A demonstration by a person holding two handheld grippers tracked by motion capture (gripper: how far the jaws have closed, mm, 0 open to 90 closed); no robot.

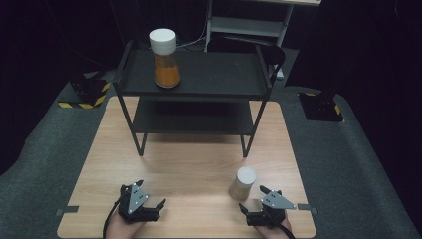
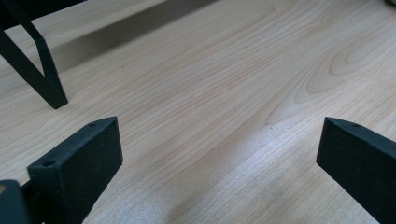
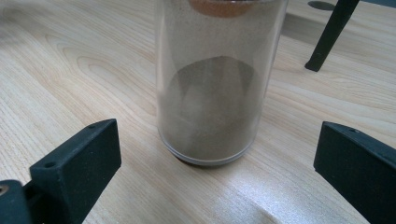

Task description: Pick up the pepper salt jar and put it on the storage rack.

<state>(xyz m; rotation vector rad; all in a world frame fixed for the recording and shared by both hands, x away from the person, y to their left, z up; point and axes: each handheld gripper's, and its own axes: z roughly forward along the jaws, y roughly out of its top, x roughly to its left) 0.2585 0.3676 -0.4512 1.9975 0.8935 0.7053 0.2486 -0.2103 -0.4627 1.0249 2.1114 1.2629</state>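
A clear jar of grey-brown powder (image 1: 242, 183) with a pale lid stands upright on the wooden table (image 1: 189, 164) near its front right. My right gripper (image 1: 253, 199) is open just in front of it; in the right gripper view the jar (image 3: 215, 93) stands beyond and between the spread jaws, untouched. My left gripper (image 1: 149, 193) is open at the front left over bare wood (image 2: 224, 107). A taller jar of orange powder (image 1: 165, 59) with a white lid stands on the top shelf of a black rack (image 1: 214, 74).
The two-tier black rack stands at the back of the table, its lower shelf (image 1: 194, 119) bare. One rack leg (image 2: 46, 79) shows ahead of the left gripper, another leg (image 3: 329, 37) beyond the right. Grey carpet (image 1: 348, 164) surrounds the table.
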